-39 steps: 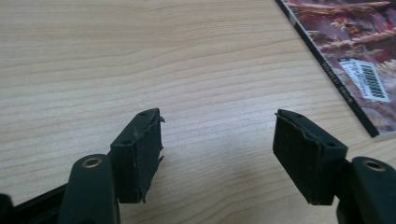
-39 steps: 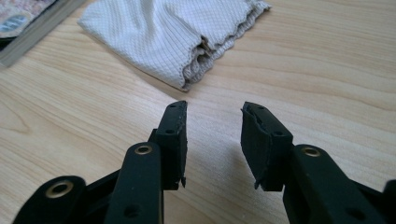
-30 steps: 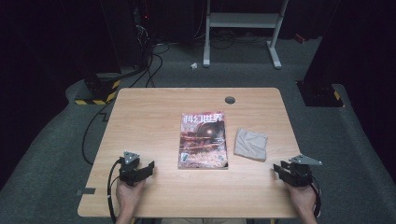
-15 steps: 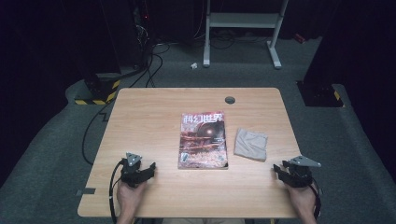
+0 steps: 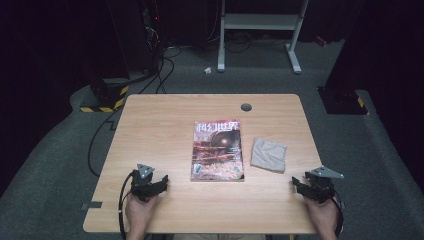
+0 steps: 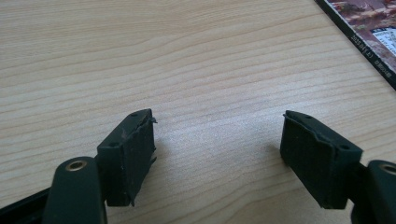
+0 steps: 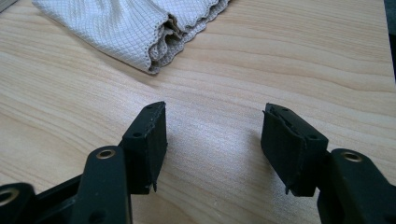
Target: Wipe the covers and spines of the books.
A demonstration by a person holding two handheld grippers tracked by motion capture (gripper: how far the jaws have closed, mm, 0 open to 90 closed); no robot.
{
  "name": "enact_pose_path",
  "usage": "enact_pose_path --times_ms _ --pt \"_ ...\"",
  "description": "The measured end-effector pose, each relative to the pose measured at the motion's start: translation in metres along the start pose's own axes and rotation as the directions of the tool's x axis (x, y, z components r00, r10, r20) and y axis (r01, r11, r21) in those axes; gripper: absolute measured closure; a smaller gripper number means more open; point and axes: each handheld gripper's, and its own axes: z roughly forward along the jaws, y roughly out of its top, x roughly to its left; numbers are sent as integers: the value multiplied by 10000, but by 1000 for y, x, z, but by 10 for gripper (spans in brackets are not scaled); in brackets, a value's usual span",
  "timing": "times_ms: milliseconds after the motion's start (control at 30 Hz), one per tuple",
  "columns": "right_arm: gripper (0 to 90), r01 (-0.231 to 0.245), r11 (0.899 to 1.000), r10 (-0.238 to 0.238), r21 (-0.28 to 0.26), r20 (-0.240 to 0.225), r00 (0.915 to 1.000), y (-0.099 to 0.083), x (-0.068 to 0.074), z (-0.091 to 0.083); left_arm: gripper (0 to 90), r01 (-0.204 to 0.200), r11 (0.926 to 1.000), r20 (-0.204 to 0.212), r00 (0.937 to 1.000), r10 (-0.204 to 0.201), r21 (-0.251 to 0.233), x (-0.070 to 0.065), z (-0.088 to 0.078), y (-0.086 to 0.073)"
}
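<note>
Both my tools, left & right, jaws just opened wide, nothing between; cloth & magazine untouched on table.

Dark room; grey carpet floor; wooden table; white metal stand behind.

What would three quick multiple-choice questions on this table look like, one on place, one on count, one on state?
1. Where is the cloth?
A. right of the magazine
B. on the magazine
C. left of the magazine

2. How many grippers rest on the table?
A. one
B. two
C. three

3. How is the right gripper?
A. shut on the cloth
B. shut on nothing
C. open

Answers: 1 A, the cloth lies apart on the magazine's right. 2 B, the left gripper and the right one sit at the near corners. 3 C, bare wood shows between its jaws, which have just been opening.
</note>
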Motion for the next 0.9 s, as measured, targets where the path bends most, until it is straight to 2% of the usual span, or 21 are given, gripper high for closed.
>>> enact_pose_path --times_ms 900 --pt "372 70 10000 -70 36 -32 10000 0 0 0 251 -69 10000 46 10000 69 16 0 0 0"
